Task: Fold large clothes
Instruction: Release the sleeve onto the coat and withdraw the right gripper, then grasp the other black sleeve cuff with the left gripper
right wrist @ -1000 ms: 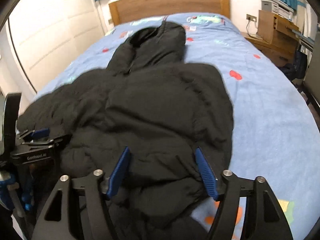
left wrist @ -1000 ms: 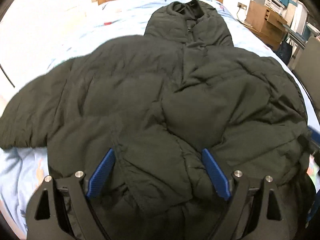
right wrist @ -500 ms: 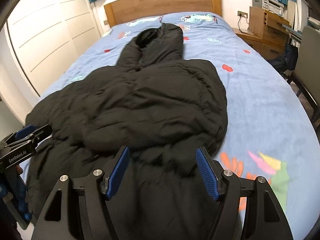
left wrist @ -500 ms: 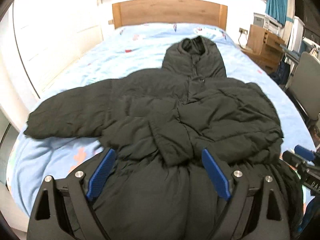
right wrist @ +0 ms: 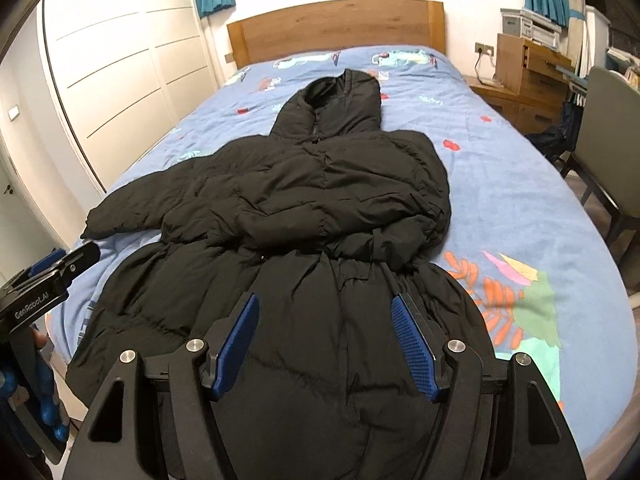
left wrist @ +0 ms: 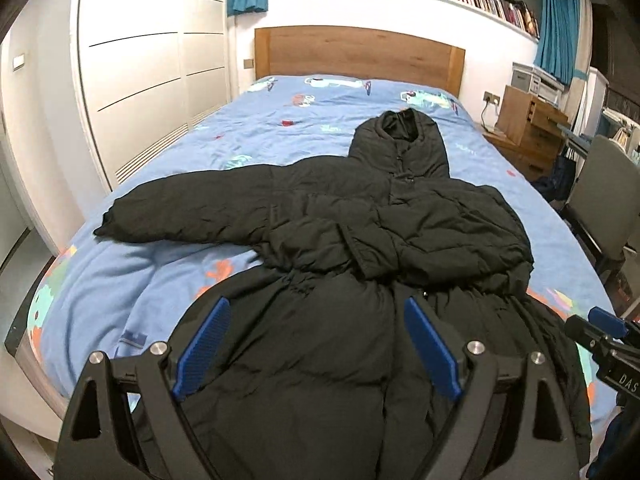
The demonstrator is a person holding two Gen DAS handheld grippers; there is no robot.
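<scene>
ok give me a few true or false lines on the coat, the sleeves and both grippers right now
1. The black coat lies on the blue bed with its hood toward the headboard. True.
2. Both sleeves are spread out to the sides. False: only one sleeve lies stretched out; the other side is folded over the body.
3. The left gripper is open. True.
4. The right gripper is clamped on the hood. False: it is open, over the coat's lower part.
5. The coat hangs on the chair. False: it is on the bed.
</scene>
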